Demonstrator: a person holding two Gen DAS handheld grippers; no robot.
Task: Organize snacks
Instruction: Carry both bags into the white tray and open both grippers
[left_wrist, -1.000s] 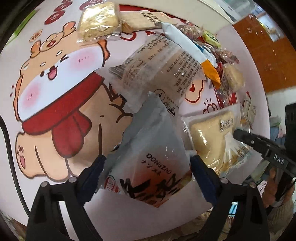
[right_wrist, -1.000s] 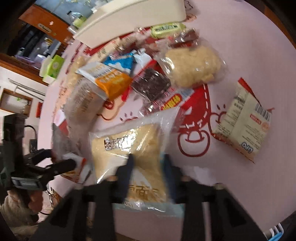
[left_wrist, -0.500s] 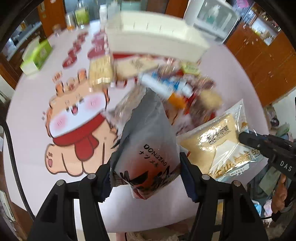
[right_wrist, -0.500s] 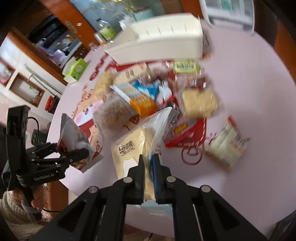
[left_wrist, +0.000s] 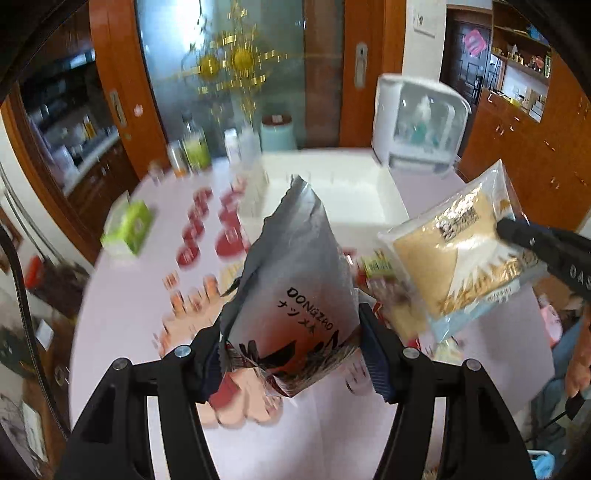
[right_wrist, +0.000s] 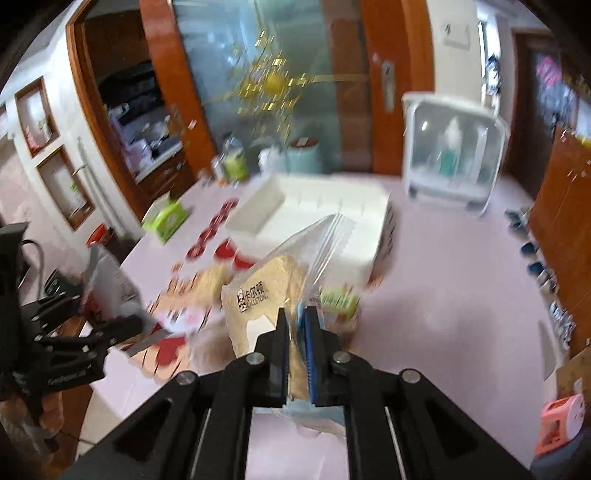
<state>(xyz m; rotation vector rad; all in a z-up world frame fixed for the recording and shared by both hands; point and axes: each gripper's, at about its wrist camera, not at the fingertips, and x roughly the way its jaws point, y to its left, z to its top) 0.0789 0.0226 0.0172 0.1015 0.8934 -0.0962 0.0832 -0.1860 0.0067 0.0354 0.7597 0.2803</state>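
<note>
Bottom centre: left gripper (left_wrist: 291, 354) clamped the grey snack bag (left_wrist: 295, 280); right gripper (right_wrist: 295, 347) pinched the clear bread pack (right_wrist: 273, 291). Both airborne. Mid-frame, snacks remained on the table (right_wrist: 443, 295). Beyond, white tray (right_wrist: 332, 221) looked empty — barely started.

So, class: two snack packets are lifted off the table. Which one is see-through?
The bread packet in the right gripper: clear wrap showing the bread. The left gripper's grey packet is opaque.
</note>
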